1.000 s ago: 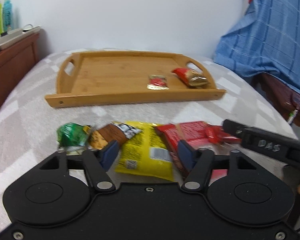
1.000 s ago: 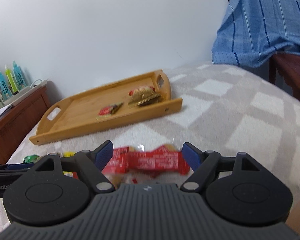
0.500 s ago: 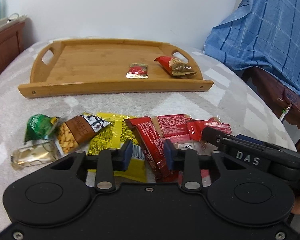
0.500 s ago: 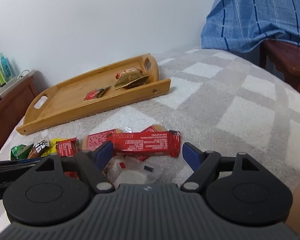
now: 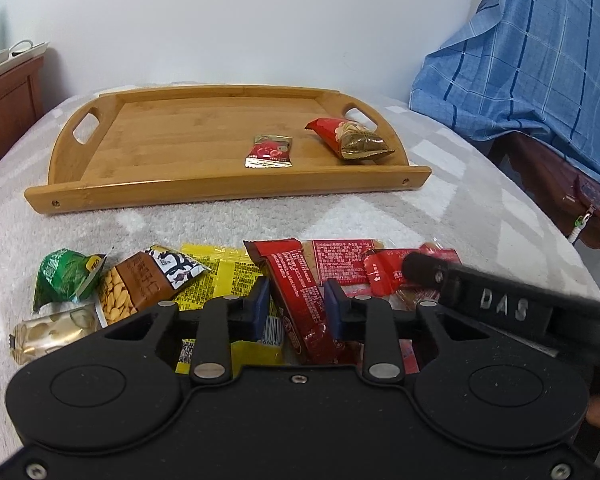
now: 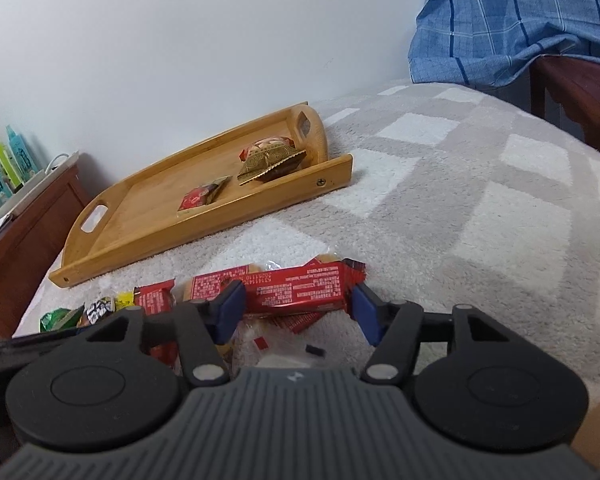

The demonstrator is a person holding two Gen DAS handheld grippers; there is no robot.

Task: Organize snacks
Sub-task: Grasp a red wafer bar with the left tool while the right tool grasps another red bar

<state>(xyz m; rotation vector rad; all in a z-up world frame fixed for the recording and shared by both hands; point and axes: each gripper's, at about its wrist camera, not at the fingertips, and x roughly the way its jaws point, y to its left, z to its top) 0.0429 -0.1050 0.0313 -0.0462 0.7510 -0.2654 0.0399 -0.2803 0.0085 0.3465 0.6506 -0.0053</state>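
Observation:
A wooden tray lies on the bed with a small red packet and a red-and-gold packet in it. A pile of snacks lies in front of it. My left gripper has its blue pads on either side of a dark red bar; the jaws stand narrow around it. My right gripper is open, its pads flanking a long red bar that lies on the pile. The tray also shows in the right wrist view.
Green, brown nut, yellow and clear packets lie left of the pile. A wooden cabinet stands left; a chair under blue cloth stands right. The bed has a grey checked blanket.
My left gripper's jaws have narrowed from wide open to close around the dark red bar. My right gripper has dropped over the long red bar and its jaws have narrowed a little.

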